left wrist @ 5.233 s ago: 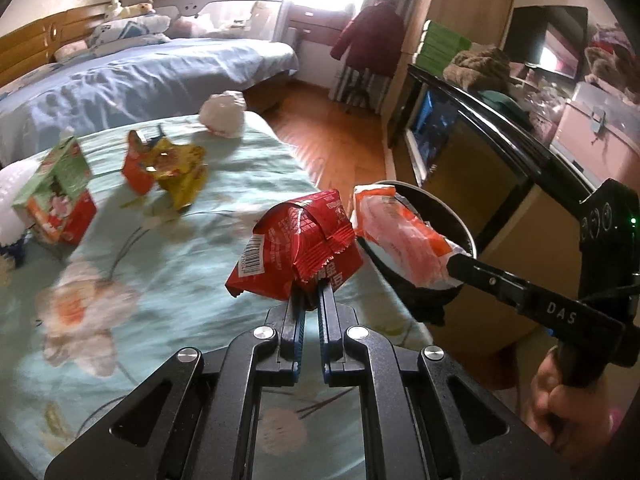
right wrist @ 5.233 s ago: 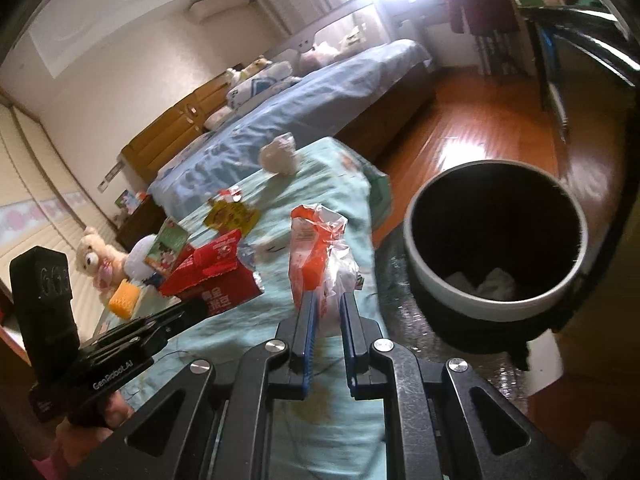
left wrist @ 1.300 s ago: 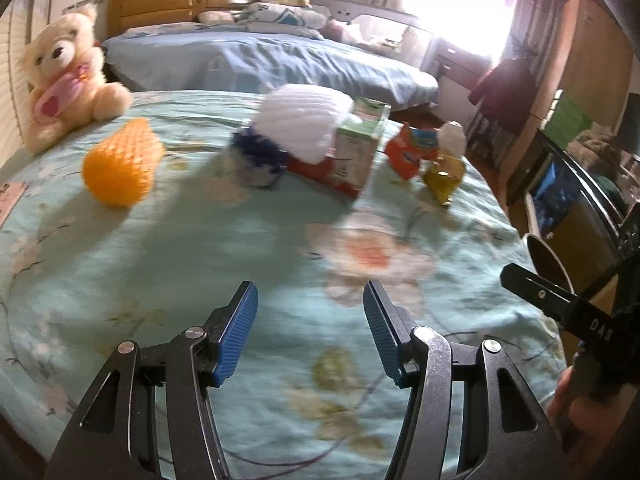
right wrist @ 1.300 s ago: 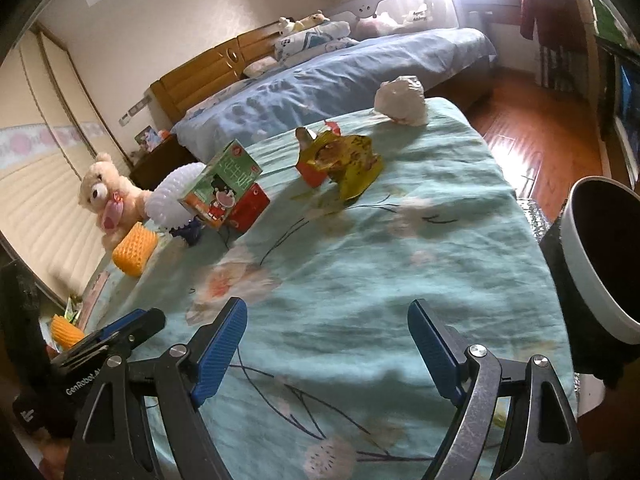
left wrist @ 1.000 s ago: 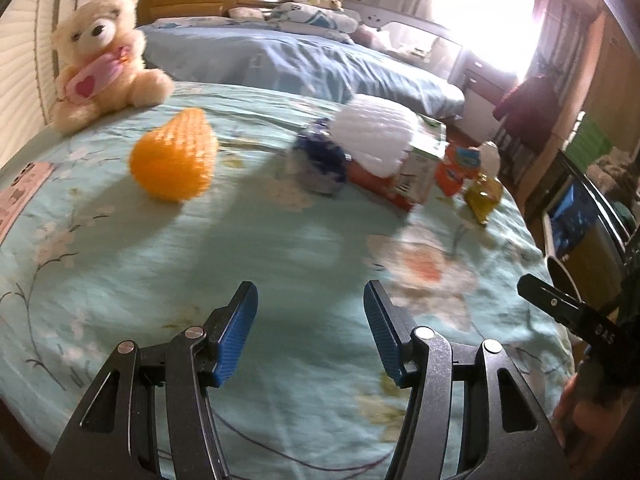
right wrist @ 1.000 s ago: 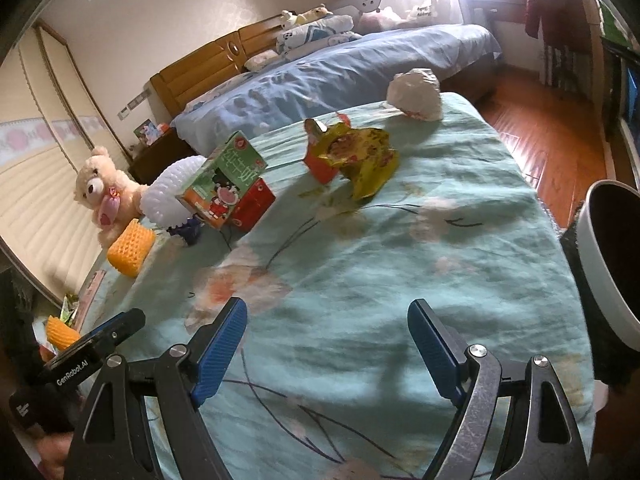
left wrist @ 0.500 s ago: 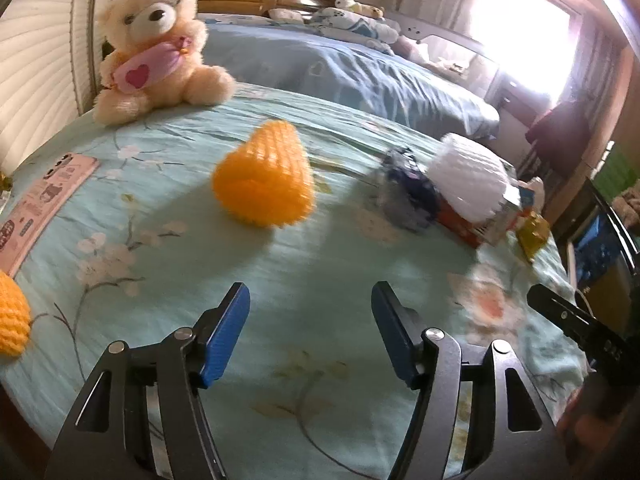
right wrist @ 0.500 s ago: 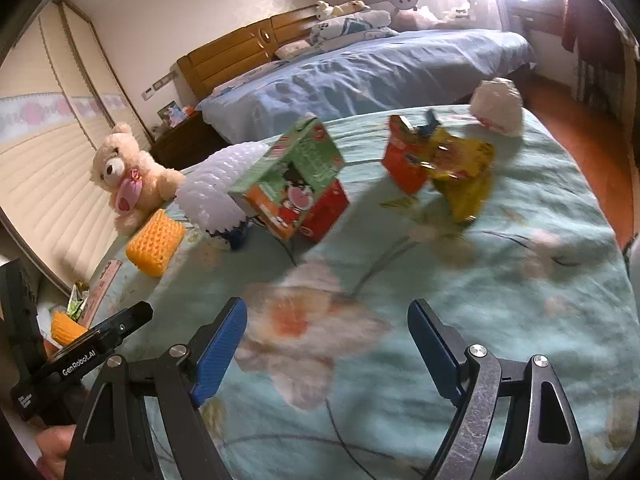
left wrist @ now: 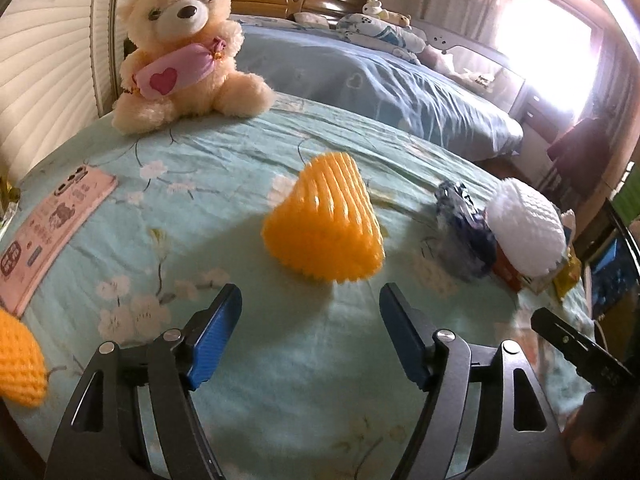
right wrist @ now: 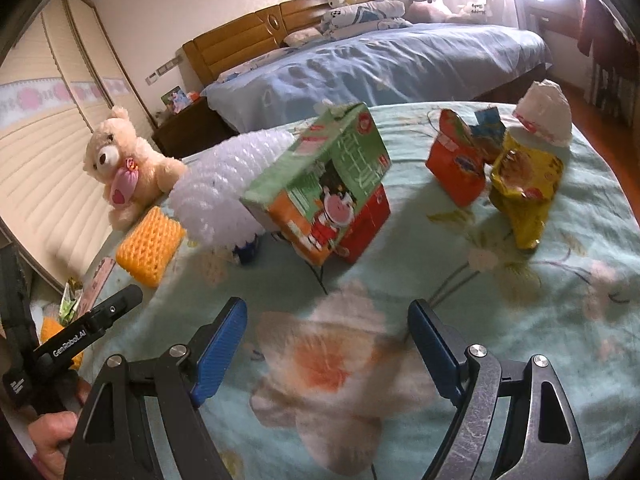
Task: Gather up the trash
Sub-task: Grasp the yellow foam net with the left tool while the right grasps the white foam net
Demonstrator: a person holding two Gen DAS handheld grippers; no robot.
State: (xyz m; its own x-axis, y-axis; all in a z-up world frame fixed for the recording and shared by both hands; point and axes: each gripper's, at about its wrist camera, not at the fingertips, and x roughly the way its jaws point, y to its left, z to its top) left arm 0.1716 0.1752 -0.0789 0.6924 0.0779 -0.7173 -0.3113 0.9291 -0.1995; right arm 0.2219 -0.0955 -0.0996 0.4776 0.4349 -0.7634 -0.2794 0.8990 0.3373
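Floral bench cloth [left wrist: 168, 184] is seen beneath both tools; left tool [left wrist: 310, 332], jaws just widened, is released before orange foam net [left wrist: 324, 220]; right tool [right wrist: 326, 344] is released, empty.

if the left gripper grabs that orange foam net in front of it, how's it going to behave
The orange foam net looks like open mesh, so it is probably very light and will squash between the pads. It sits loose on the cloth, so a nudge would likely slide it. The left gripper is open, empty.
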